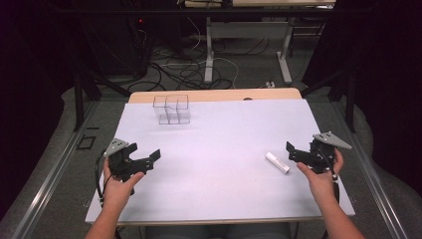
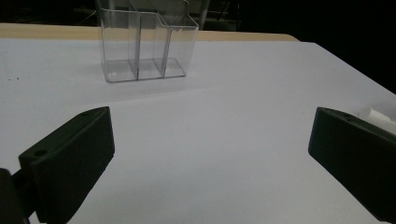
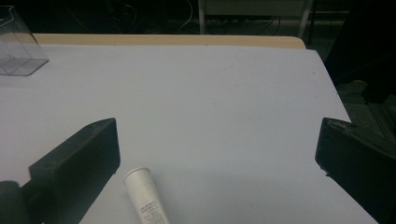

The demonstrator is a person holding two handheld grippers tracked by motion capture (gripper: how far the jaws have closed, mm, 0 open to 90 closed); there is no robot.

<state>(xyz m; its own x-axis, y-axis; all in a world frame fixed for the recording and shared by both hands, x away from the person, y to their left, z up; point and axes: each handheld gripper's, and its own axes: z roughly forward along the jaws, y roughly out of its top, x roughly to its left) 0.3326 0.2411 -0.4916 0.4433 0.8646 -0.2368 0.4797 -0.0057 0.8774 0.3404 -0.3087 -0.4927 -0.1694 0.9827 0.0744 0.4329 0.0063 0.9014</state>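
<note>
A clear plastic organizer (image 1: 171, 109) with several compartments stands empty at the far left of the white table top (image 1: 224, 144). A small white tube (image 1: 277, 162) lies on the table near the right side. My left gripper (image 1: 144, 152) is held low at the near left, open and holding nothing. My right gripper (image 1: 292, 152) is open just right of the tube, apart from it. In the right gripper view the tube (image 3: 144, 196) lies beside the left jaw of the right gripper (image 3: 217, 144). In the left gripper view the organizer (image 2: 147, 46) stands ahead of the left gripper (image 2: 210, 140).
A strip of bare wood (image 1: 214, 94) shows at the table's far edge. Beyond it are desk legs (image 1: 209, 55) and cables (image 1: 174, 67) on the floor. Dark frame posts (image 1: 78, 99) stand at both sides of the table.
</note>
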